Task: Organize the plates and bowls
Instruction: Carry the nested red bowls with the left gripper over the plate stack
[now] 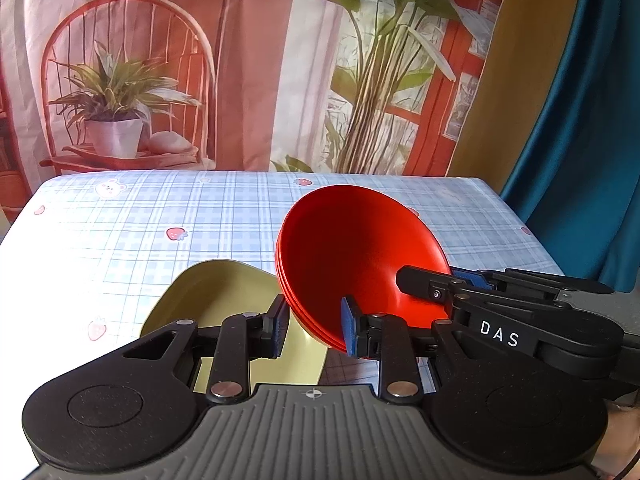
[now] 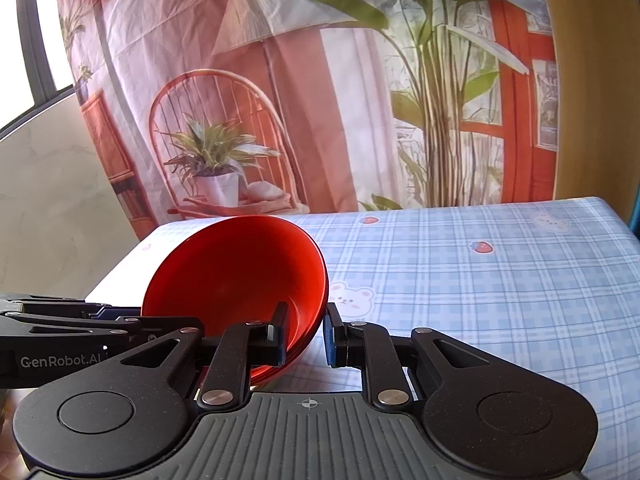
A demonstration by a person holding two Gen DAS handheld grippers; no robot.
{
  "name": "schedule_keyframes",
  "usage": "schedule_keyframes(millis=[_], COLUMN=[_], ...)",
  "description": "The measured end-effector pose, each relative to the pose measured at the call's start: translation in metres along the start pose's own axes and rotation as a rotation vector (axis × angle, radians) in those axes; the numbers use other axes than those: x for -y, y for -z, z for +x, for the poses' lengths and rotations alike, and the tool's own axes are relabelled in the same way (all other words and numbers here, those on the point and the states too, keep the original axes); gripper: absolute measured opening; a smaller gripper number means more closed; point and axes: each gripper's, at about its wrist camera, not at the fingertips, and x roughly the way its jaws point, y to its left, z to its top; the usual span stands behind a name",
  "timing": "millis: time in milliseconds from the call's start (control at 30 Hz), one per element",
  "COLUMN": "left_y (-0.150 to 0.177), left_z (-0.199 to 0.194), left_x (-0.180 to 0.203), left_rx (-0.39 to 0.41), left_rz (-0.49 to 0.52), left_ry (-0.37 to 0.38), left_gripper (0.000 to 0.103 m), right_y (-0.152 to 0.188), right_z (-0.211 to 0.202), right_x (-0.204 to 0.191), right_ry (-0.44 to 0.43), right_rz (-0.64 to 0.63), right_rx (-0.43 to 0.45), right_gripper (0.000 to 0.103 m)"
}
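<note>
Both grippers were clamped on the same stack of red bowls (image 1: 356, 264), held tilted w/ the openings facing far-left, above the checked tablecloth (image 1: 120, 240). Left gripper (image 1: 316, 330) had its jaws narrow, pinching the stack's near-left rim: one pad outside, the blue pad inside. Right gripper (image 2: 306, 334) was likewise narrow, gripping the near-right rim of the stack (image 2: 240, 280), black pad inside, blue pad outside. Two grips on opposite rim edges prob. because the stack is several bowls deep and would twist in one pinch; the tilt likely just follows from the rim hold & the downward pitch of both tools.

A pale yellow plate (image 1: 224, 300) sat near-left, under and behind the left gripper's left finger, partly below the red stack. Looked like the landing spot or a separate pile; can't say which.

Hard to make out: exact bowl count (about three rim lines showed), whether the stack's bottom touched the cloth or plate, and the plate's near edge, cut off by the gripper body. Plate didn't show in the right wrist view at all. The hands themselves weren't in view.
</note>
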Motion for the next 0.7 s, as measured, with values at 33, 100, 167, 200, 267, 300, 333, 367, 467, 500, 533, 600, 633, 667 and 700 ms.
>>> schedule_keyframes(millis=[33,100,167,200,267,300,333,367,467,500,533,600,633,667,700], left_y=[0.000,0.001,0.003,0.003,0.003,0.003,0.003,0.003,0.002,0.001,0.000,-0.002,-0.002,-0.002,-0.002], left_z=[-0.001,-0.004,-0.006,-0.007,-0.009,-0.010,-0.010,-0.011,-0.012,-0.012,-0.012,-0.013,-0.013,-0.013,-0.013], left_x=[-0.002,-0.005,-0.010,-0.011,-0.015,-0.017,-0.018,-0.020,-0.026,-0.028,-0.030,-0.035,-0.037,-0.039,-0.041], left_rx=[0.001,0.002,0.005,0.006,0.007,0.008,0.009,0.009,0.007,0.005,0.005,0.005,0.004,0.002,0.001], left_rz=[-0.001,-0.006,-0.011,-0.015,-0.019,-0.021,-0.023,-0.026,-0.040,-0.046,-0.051,-0.062,-0.066,-0.071,-0.074], left_ry=[-0.002,-0.006,-0.009,-0.011,-0.015,-0.017,-0.019,-0.021,-0.021,-0.019,-0.017,-0.015,-0.015,-0.015,-0.016], left_gripper=[0.029,0.028,0.029,0.029,0.029,0.029,0.029,0.029,0.029,0.029,0.029,0.028,0.028,0.028,0.029], right_y=[0.001,0.001,0.002,0.002,0.002,0.001,0.001,0.000,-0.002,-0.004,-0.005,-0.007,-0.008,-0.009,-0.009], right_z=[0.001,0.003,0.004,0.005,0.008,0.009,0.010,0.011,0.015,0.016,0.017,0.019,0.021,0.023,0.025], right_x=[-0.003,-0.007,-0.012,-0.015,-0.019,-0.021,-0.024,-0.026,-0.032,-0.034,-0.036,-0.039,-0.040,-0.042,-0.043], right_ry=[-0.003,-0.009,-0.015,-0.017,-0.021,-0.023,-0.026,-0.027,-0.032,-0.033,-0.035,-0.041,-0.043,-0.044,-0.046], right_rz=[-0.003,-0.007,-0.012,-0.015,-0.023,-0.026,-0.029,-0.033,-0.044,-0.046,-0.048,-0.052,-0.054,-0.055,-0.056], right_rx=[-0.002,-0.006,-0.011,-0.013,-0.017,-0.018,-0.020,-0.021,-0.024,-0.025,-0.024,-0.022,-0.023,-0.025,-0.028], right_gripper=[0.016,0.016,0.016,0.016,0.016,0.016,0.016,0.016,0.016,0.016,0.016,0.016,0.016,0.016,0.016])
